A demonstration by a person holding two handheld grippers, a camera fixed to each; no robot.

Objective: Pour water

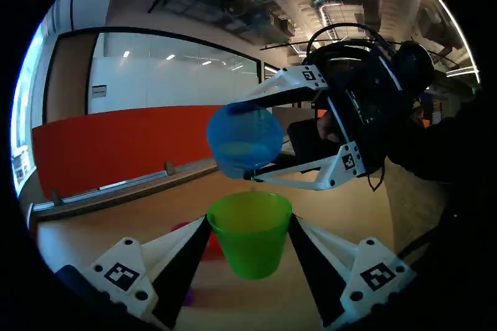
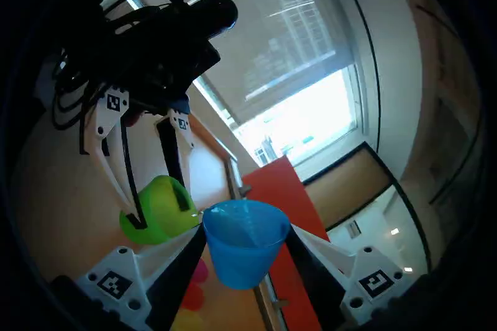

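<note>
Plastic, thin and light by the look of it, makes up both cups. The left gripper [image 1: 248, 224] has its fingers closed narrow on the walls of the green cup [image 1: 250, 231], which stands upright above the wooden table [image 1: 348, 207]. The right gripper [image 2: 245, 235] clamps the blue cup [image 2: 244, 241] the same way, one finger on each side of the wall. In the left gripper view, the blue cup hangs tipped just above the green one, mouth angled down toward its rim. A paler band low inside the blue cup may be water, but whether a stream is falling is too faint to tell.

Such cups probably flex under pressure and are smooth enough to slip, so a mid-wall hold below the rim, as both grippers have, seems best. Squeezing harder would likely oval the mouth and skew the pour. The weight should shift from blue to green as the water moves across. Small red and pink things [image 1: 214, 245] lie on the table behind the green cup.
</note>
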